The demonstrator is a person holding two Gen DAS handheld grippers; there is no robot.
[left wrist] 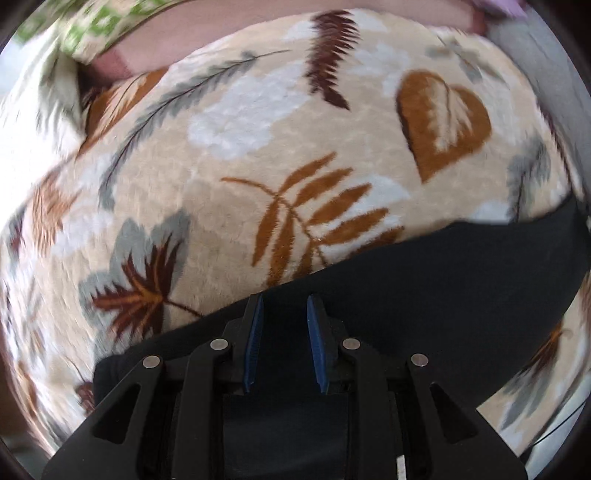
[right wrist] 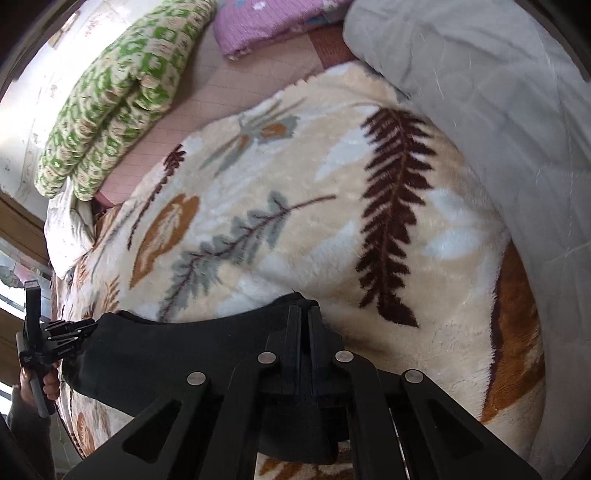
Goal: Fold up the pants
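The black pants (right wrist: 155,354) lie as a long dark band across the leaf-patterned blanket (right wrist: 295,206), and each end of the band is at one gripper.

In the right wrist view, the right gripper (right wrist: 303,314) points down to the edge of the pants at about 6 o'clock of the picture. Its two black fingers stand almost together, only a thin slit between them, and the upper hem of the pants is pinched between the tips. From there the fabric runs toward 8 o'clock, where the left gripper (right wrist: 70,332) meets the other end; a hand (right wrist: 40,384) holds that tool by its handle.

In the left wrist view, the left gripper (left wrist: 285,306) is over the pants (left wrist: 443,280), which fill the lower part from 6 o'clock to 3 o'clock. Its fingers, with blue ribbed pads (left wrist: 255,339), stand a small way apart. The dark cloth lies under and between them, but I cannot tell if the pads press on it.

The pants are matte, smooth and soft, with a curved upper edge. The blanket is fluffy and cream, with brown ferns, grey feathery leaves and one ochre heart-shaped leaf (left wrist: 441,122). Toward 11 o'clock in the right view lies a folded green-and-cream quilt (right wrist: 118,96), at 12 o'clock a purple cloth (right wrist: 266,26), and at 2 o'clock a grey quilted cover (right wrist: 487,92).
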